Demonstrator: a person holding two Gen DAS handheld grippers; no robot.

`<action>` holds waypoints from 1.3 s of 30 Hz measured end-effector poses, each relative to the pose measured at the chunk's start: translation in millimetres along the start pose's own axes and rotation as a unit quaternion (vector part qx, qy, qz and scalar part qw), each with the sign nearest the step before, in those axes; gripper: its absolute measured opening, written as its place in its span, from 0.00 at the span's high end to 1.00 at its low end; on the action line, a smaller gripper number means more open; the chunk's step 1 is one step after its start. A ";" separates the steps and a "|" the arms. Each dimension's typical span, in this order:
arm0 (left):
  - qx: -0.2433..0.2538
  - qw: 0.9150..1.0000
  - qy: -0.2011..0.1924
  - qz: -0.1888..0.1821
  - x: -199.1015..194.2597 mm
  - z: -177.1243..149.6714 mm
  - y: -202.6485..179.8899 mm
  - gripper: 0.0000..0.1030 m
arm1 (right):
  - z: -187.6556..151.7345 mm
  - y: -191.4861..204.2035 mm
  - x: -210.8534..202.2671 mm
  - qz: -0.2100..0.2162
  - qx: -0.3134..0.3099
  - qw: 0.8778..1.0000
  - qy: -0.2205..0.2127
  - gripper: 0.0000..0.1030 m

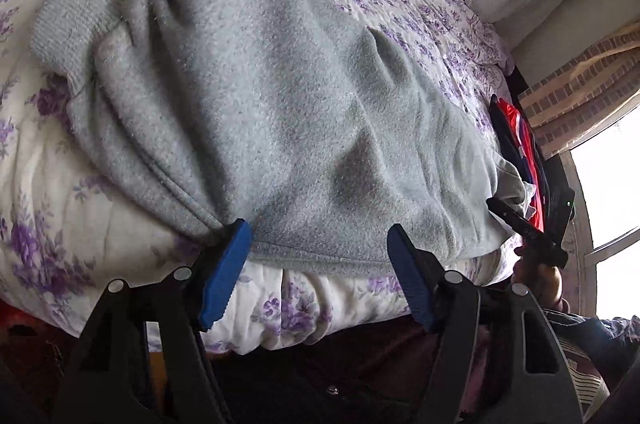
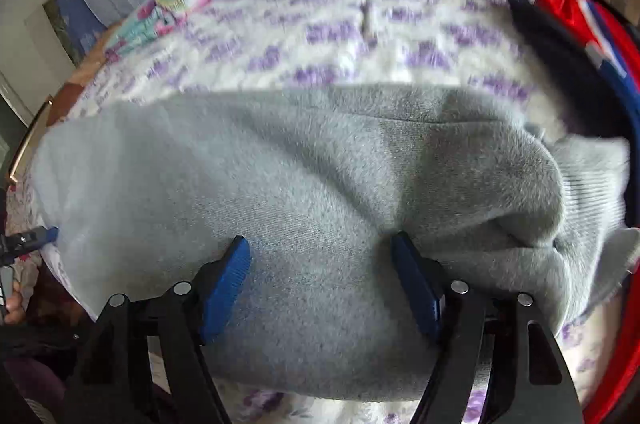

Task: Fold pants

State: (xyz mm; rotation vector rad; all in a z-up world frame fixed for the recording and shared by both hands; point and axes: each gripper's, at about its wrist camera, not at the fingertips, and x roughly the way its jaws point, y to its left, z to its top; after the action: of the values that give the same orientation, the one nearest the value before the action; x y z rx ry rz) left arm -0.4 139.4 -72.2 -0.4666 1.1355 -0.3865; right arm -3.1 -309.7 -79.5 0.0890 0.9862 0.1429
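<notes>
on the floral quilt (image 1: 60, 224), grey fleece pants (image 1: 260, 104) lie bunched; left gripper (image 1: 320, 256) and right gripper (image 2: 320, 264), jaws apart, straddle the fabric's near edge.

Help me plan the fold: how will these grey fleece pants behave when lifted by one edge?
The grey pants would likely hang floppy: they already lie in soft creases on the floral quilt. The thick fuzzy knit suggests good grip and some weight. Both the left gripper and right gripper are open.

Grey pants (image 1: 256, 96), purple-flowered white quilt (image 1: 72, 224)
</notes>
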 end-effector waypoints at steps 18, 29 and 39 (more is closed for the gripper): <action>0.144 0.980 -0.017 0.134 30.2 53.2 -36.2 0.11 | 179.6 196.8 148.8 0.372 -0.035 0.883 0.285 0.32; 0.137 0.985 -0.030 0.104 13.0 37.5 -26.0 0.11 | 180.0 202.5 170.2 0.397 0.004 0.880 0.262 0.92; 0.142 0.983 -0.032 0.108 8.3 31.5 -27.4 0.11 | 198.6 153.1 137.4 0.259 0.016 0.959 0.113 0.81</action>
State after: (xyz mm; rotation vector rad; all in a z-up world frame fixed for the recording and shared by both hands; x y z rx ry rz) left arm 30.3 117.0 -53.0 -0.1029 1.0358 -0.3352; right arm 225.3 -138.5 -62.2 0.3676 1.1776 0.6311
